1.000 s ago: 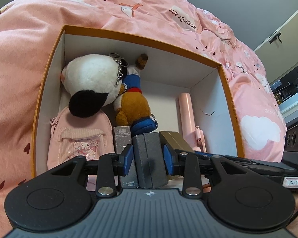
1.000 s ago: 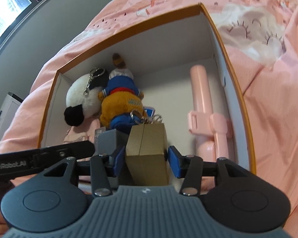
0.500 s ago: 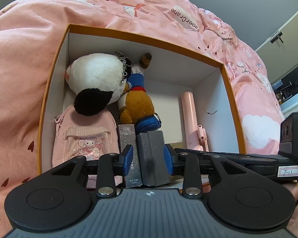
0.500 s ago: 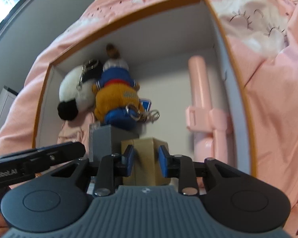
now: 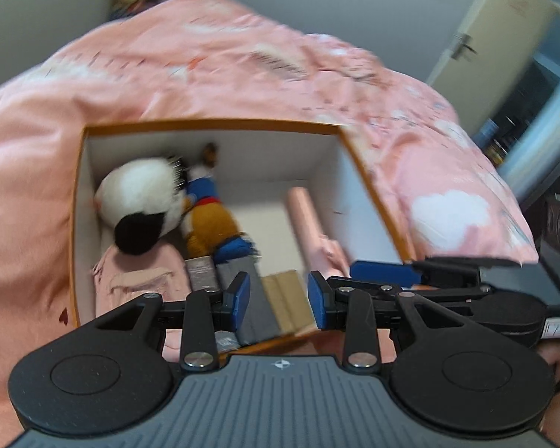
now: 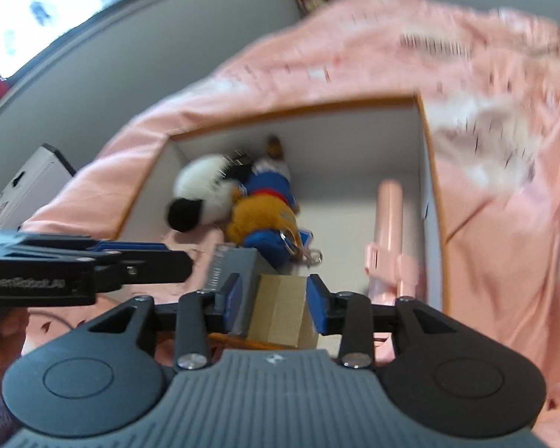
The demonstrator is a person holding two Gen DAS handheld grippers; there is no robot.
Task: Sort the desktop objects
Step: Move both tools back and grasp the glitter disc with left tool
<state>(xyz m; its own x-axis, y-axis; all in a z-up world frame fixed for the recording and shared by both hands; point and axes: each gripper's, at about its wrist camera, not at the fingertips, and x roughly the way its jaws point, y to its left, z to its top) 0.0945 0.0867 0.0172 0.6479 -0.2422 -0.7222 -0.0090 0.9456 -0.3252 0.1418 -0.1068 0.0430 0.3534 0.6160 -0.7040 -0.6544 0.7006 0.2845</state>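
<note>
Both tongs hang over the box (image 5: 366, 183) on the bed. Left tongs (image 5: 279, 296) are released, gripping nothing; right tongs (image 6: 276, 303) are opening around the tan block (image 6: 280, 311).

The box (image 5: 212, 124) sits on the bed's quilt (image 5: 242, 67) at frame centre. Inside, the round plush (image 5: 138, 198) lies upper left with the bear plush (image 5: 212, 220) just right of it, and the pouch (image 5: 138, 280) lies below them. The two small boxes (image 5: 268, 298) stand at the lower edge, and the tube (image 5: 304, 220) lies along the right wall.
</note>
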